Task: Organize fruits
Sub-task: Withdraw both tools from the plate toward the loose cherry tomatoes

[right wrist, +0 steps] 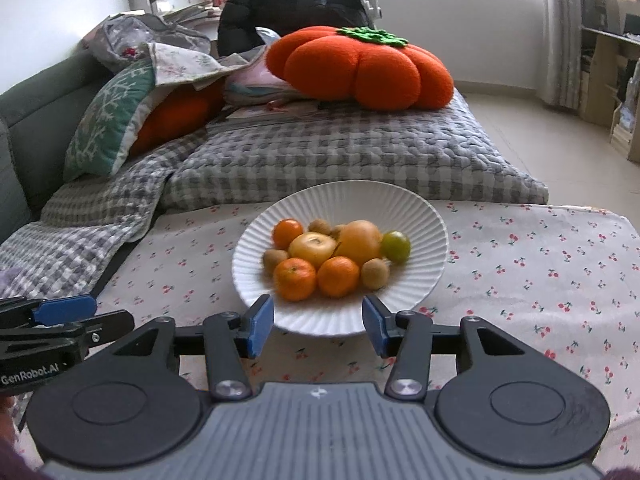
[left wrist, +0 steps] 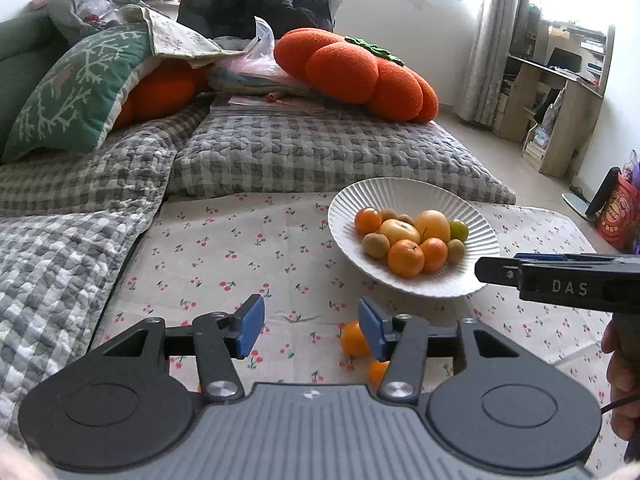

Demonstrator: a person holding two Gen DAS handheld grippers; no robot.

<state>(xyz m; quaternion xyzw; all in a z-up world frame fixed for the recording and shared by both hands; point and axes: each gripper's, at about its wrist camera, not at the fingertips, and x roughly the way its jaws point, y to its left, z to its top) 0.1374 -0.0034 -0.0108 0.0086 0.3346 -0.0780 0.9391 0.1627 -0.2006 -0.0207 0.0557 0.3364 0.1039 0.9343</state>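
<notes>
A white ribbed plate (left wrist: 476, 216) (right wrist: 420, 216) holds several fruits: oranges (right wrist: 296, 279), a yellow apple (right wrist: 313, 247), kiwis (right wrist: 375, 274) and a green citrus (right wrist: 395, 246). Two small oranges (left wrist: 353, 338) lie loose on the cherry-print cloth, partly hidden behind my left gripper's right finger. My left gripper (left wrist: 311, 326) is open and empty, low over the cloth just left of those oranges. My right gripper (right wrist: 318, 324) is open and empty, at the near rim of the plate. It shows from the side in the left wrist view (left wrist: 496, 270).
The cherry-print cloth (right wrist: 540, 272) covers the table. Behind it a sofa with a grey checked quilt (left wrist: 320, 152) carries an orange pumpkin cushion (right wrist: 360, 68), a green cushion (left wrist: 76, 88) and clothes. A wooden desk (left wrist: 560, 92) and a red bag (left wrist: 618, 212) stand at the right.
</notes>
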